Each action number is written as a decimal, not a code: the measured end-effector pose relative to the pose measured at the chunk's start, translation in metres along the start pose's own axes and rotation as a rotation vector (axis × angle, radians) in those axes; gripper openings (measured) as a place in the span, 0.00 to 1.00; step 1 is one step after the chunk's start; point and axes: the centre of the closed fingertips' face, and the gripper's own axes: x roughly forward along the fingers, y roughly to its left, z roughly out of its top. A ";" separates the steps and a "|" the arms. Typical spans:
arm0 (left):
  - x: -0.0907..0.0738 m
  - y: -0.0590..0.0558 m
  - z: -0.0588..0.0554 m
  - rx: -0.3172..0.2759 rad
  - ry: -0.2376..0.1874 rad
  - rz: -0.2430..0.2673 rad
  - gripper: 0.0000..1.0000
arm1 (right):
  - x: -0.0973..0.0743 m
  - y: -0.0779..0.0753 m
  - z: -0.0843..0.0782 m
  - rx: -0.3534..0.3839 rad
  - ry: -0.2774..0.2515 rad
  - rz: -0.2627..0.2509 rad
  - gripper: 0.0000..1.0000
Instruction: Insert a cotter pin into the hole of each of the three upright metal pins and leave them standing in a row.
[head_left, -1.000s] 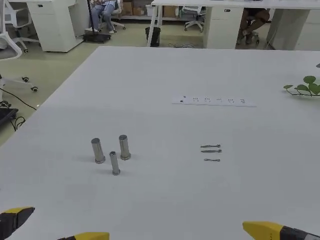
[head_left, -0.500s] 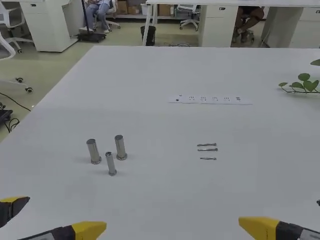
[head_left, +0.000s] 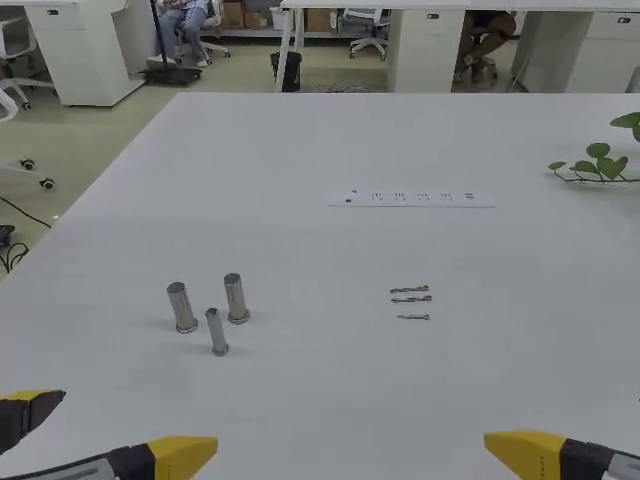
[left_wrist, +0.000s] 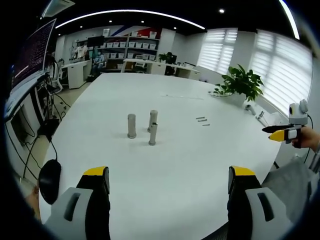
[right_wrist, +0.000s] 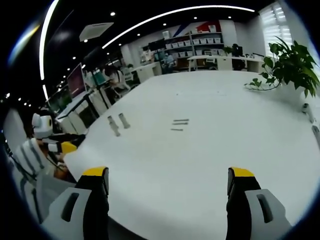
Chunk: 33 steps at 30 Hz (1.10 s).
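Three upright metal pins (head_left: 216, 331) stand in a loose cluster on the white table, left of centre; they also stand ahead in the left gripper view (left_wrist: 153, 134). Three small cotter pins (head_left: 412, 299) lie flat to their right, stacked one above another. My left gripper (left_wrist: 168, 172) is open and holds nothing, at the near left table edge (head_left: 108, 428). My right gripper (right_wrist: 167, 174) is open too and holds nothing; one yellow fingertip (head_left: 525, 453) shows at the near right. Both grippers hang well short of the pins.
A white power strip (head_left: 410, 199) lies across the table's far middle. A green plant sprig (head_left: 600, 165) reaches in at the far right. Beyond the table's far edge stand desks, chairs, a bin (head_left: 285, 70) and seated people.
The head view has shifted a little to the right. The left gripper's jaws show slightly higher in it. Metal pins and cotter pins stay where they were.
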 end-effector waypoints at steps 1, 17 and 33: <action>0.000 0.000 -0.001 -0.001 0.006 0.002 0.99 | 0.000 0.000 -0.001 0.004 0.004 0.004 1.00; 0.010 -0.005 -0.013 -0.025 0.054 -0.016 0.99 | 0.004 -0.011 -0.010 -0.043 0.054 -0.008 1.00; 0.029 0.004 -0.007 -0.001 0.063 0.002 0.86 | 0.000 -0.005 -0.017 -0.027 0.081 0.010 0.99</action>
